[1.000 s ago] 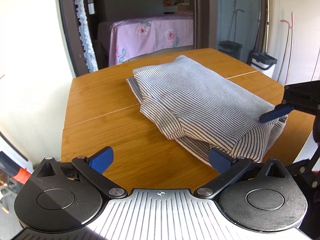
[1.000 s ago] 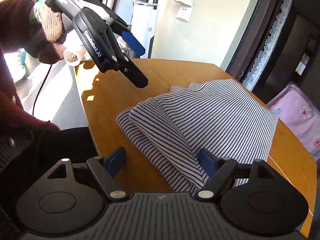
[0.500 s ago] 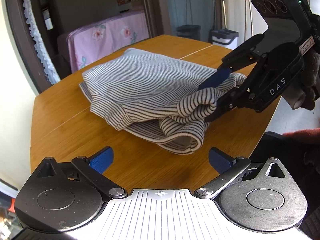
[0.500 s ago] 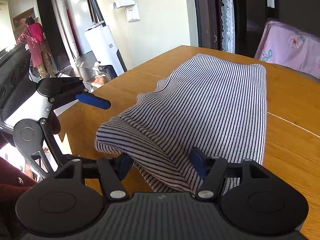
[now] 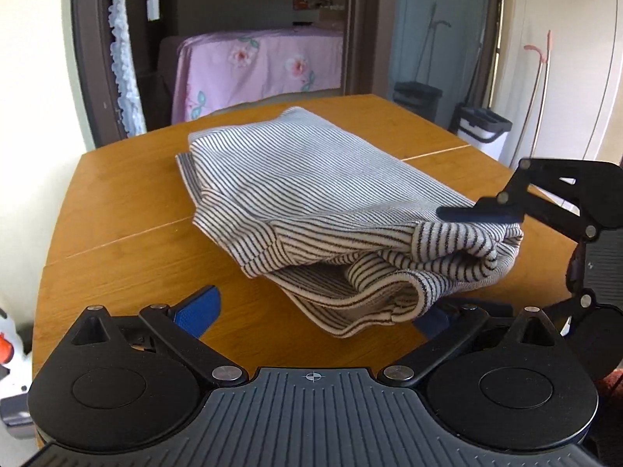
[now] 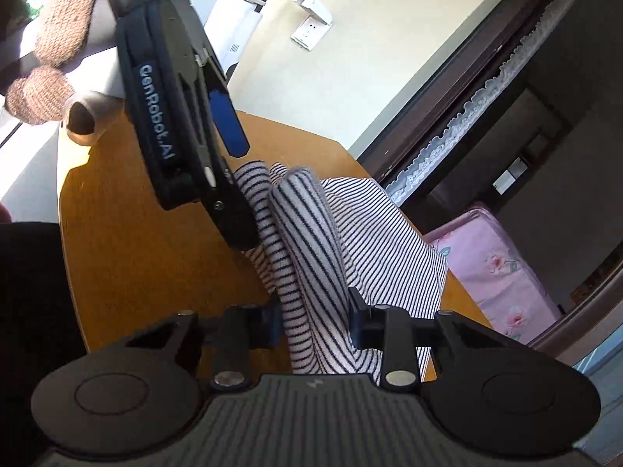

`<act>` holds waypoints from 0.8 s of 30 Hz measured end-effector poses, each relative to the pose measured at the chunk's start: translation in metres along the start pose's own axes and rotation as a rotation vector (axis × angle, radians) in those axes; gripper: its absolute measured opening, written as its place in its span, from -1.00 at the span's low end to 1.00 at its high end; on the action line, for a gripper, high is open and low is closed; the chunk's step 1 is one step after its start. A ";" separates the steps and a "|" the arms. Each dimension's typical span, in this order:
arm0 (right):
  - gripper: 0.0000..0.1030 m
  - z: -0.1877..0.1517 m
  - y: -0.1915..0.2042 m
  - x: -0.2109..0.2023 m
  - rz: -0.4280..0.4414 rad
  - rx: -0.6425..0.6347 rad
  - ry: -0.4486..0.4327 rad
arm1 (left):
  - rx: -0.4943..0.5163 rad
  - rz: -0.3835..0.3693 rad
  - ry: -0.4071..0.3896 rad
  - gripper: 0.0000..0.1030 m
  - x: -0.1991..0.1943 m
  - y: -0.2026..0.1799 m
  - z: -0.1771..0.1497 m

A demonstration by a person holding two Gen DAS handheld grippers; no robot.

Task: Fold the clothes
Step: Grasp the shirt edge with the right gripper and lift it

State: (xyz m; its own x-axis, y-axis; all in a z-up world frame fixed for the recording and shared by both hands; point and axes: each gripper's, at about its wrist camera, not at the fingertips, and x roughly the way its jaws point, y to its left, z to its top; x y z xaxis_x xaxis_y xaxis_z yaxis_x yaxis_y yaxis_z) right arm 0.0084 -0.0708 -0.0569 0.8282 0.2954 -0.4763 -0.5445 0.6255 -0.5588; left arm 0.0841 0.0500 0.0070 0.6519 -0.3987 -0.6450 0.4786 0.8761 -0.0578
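Centre of the left-wrist frame: striped garment (image 5: pixel 311 194) folded on the wooden table (image 5: pixel 128 210), left gripper (image 5: pixel 311 311) gaping just before its near hem. Lower centre of the right-wrist frame, right gripper (image 6: pixel 315 323) pinches the rolled edge. Judgement: left should bite every layer at the hem, then both lift level.

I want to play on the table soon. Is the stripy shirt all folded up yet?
Nearly. The stripy shirt already lies in a folded stack on the wooden table. The right gripper is pinching its thick near edge, while the left gripper sits open beside it. Probably one more fold or a tidy-up remains.
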 end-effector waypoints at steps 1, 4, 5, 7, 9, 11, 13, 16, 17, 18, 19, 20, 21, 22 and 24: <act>-0.45 0.001 -0.007 0.000 -0.006 0.006 0.005 | -0.015 0.000 -0.003 1.00 0.001 0.001 0.002; -0.49 0.002 -0.025 -0.001 -0.006 0.027 0.033 | -0.072 -0.087 -0.068 1.00 -0.021 0.018 0.004; -0.51 0.002 -0.028 -0.001 0.011 0.041 0.048 | -0.097 -0.108 -0.095 1.00 -0.029 0.026 0.005; -0.53 0.002 -0.031 0.000 0.053 0.056 0.075 | -0.137 -0.084 -0.141 1.00 -0.038 0.040 0.012; -0.56 0.006 -0.030 -0.004 0.095 0.046 0.088 | -0.153 -0.064 -0.160 1.00 -0.035 0.050 0.020; -0.57 0.015 -0.032 -0.013 0.140 0.022 0.096 | -0.146 -0.050 -0.153 1.00 -0.020 0.055 0.032; -0.57 0.026 -0.034 -0.029 0.182 -0.021 0.103 | -0.140 -0.036 -0.145 1.00 -0.005 0.061 0.043; -0.58 0.050 -0.043 -0.057 0.231 -0.094 0.107 | -0.103 -0.077 -0.084 0.97 0.023 0.067 0.047; -0.59 0.061 -0.050 -0.065 0.245 -0.117 0.104 | -0.091 -0.091 -0.064 0.92 0.033 0.069 0.048; -0.60 0.073 -0.060 -0.070 0.263 -0.122 0.096 | -0.079 -0.104 -0.044 0.71 0.042 0.071 0.049; -0.60 0.085 -0.070 -0.073 0.281 -0.123 0.087 | -0.067 -0.118 -0.024 0.52 0.052 0.073 0.051; -0.60 0.097 -0.080 -0.076 0.300 -0.124 0.078 | -0.055 -0.131 -0.003 0.50 0.061 0.075 0.052; -0.60 0.103 -0.091 -0.065 0.321 -0.107 0.078 | -0.054 -0.158 0.001 0.51 0.063 0.078 0.050; -0.60 0.107 -0.102 -0.052 0.343 -0.085 0.080 | -0.054 -0.191 0.011 0.49 0.065 0.080 0.048; -0.60 0.117 -0.124 -0.025 0.386 -0.042 0.084 | -0.043 -0.241 0.029 0.43 0.070 0.082 0.044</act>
State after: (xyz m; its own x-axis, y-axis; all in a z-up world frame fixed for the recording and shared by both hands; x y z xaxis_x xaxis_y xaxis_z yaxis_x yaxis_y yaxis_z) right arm 0.0702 -0.0716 0.1035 0.5484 0.4421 -0.7098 -0.8203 0.4494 -0.3538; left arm 0.1950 0.0823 -0.0098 0.5043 -0.5903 -0.6303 0.5927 0.7674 -0.2445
